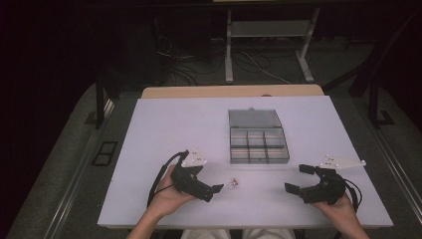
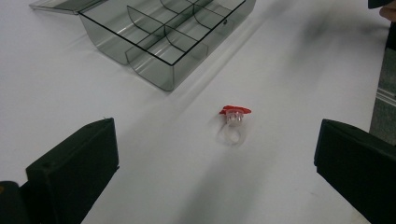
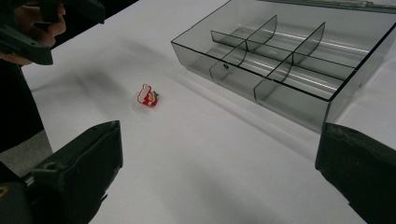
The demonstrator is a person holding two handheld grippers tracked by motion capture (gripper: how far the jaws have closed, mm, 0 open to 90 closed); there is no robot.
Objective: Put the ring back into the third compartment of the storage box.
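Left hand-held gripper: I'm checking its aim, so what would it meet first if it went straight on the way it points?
Most likely the small red-topped clear ring, lying between the open jaws ahead of the left hand-held gripper; depth is uncertain.

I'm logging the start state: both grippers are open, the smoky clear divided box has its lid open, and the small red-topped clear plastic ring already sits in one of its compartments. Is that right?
Not quite. The small red-topped clear plastic ring lies on the white table, apart from the smoky clear divided box, as the left gripper view shows. The left gripper and right gripper are open, and the lid is open.

lab, floor cables point(image 1: 199, 64), desk legs point(image 1: 229, 50)
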